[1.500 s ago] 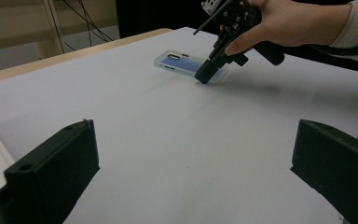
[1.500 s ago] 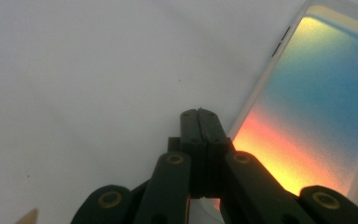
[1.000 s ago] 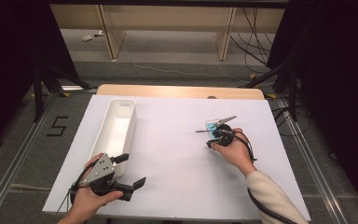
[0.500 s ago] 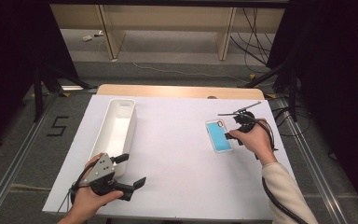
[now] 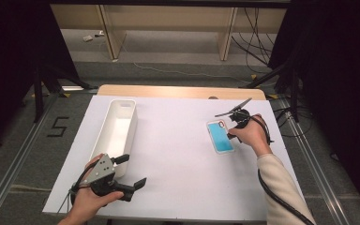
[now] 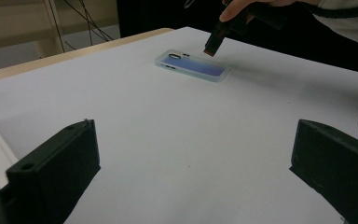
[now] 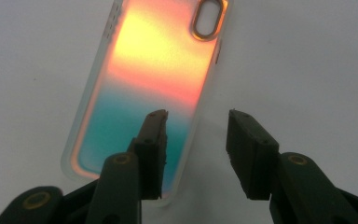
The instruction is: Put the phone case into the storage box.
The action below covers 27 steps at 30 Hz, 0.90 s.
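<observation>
A phone case (image 5: pixel 220 137) with a blue-to-orange sheen lies flat on the white table sheet (image 5: pixel 178 154), right of centre. My right gripper (image 5: pixel 230 123) hangs just above the case's far end, jaws pointing down. In the right gripper view the case (image 7: pixel 154 79) lies under the left jaw, and the gripper (image 7: pixel 196 114) is open with nothing between its jaws, which have just been closing a little. My left gripper (image 5: pixel 132 171) rests open near the front left; its view shows the jaws (image 6: pixel 194 126) wide apart and the case (image 6: pixel 191 65) far off.
A long white bin (image 5: pixel 104 136) stands along the left side of the sheet, just beyond my left gripper. A wooden table edge (image 5: pixel 178 91) borders the far side. The right gripper's cable (image 5: pixel 281 201) trails beside the sleeve. Bare sheet lies between the bin and the case.
My right gripper moved right with the case, set it down flat and opened, then rose slightly off it. The left gripper has not moved.
</observation>
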Each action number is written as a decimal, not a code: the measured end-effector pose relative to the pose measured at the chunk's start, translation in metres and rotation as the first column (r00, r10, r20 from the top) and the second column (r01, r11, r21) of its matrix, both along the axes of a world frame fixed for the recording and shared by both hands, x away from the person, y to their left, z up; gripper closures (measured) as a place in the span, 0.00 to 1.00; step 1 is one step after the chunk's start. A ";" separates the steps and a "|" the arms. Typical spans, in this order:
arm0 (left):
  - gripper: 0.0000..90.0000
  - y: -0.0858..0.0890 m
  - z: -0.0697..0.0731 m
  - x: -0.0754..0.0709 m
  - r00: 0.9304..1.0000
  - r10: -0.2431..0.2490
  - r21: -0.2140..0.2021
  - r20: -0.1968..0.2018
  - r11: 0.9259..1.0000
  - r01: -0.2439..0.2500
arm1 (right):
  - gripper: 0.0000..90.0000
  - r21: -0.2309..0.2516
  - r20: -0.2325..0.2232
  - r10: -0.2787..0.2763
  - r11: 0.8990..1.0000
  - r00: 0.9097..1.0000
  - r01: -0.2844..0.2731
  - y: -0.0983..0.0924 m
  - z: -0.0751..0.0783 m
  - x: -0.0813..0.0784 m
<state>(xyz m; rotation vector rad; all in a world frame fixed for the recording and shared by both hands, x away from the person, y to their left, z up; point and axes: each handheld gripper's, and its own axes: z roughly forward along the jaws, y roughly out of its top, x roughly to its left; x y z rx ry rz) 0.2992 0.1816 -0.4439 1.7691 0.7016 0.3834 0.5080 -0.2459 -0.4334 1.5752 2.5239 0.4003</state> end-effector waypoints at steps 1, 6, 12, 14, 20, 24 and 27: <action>0.01 0.000 0.000 0.000 1.000 0.000 0.001 0.000 1.000 0.000 | 0.66 -0.024 0.016 0.015 1.000 1.000 -0.015 0.000 -0.001 0.001; 0.01 0.000 0.000 0.000 1.000 -0.001 -0.002 -0.003 1.000 0.001 | 0.70 -0.037 -0.008 -0.006 0.999 1.000 0.006 0.007 -0.006 0.003; 0.01 0.000 0.000 0.000 1.000 -0.001 0.001 0.000 1.000 0.001 | 0.75 -0.053 -0.007 0.027 0.998 1.000 -0.028 0.005 -0.009 0.007; 0.01 0.000 0.000 0.000 1.000 0.000 -0.001 0.000 1.000 0.000 | 0.76 -0.044 -0.030 0.013 0.999 0.999 -0.014 0.006 -0.009 0.008; 0.01 0.000 0.000 0.000 1.000 -0.001 0.001 -0.001 1.000 0.001 | 0.78 -0.062 -0.032 0.005 0.998 0.999 -0.007 0.007 -0.010 0.012; 0.01 0.000 0.000 0.001 1.000 -0.007 0.003 0.006 1.000 0.007 | 0.80 -0.062 -0.031 -0.013 0.998 0.999 0.011 0.008 -0.013 0.014; 0.01 0.000 0.000 0.001 1.000 -0.008 0.003 0.006 1.000 0.008 | 0.80 -0.053 -0.027 -0.020 0.998 0.999 0.018 0.009 -0.015 0.016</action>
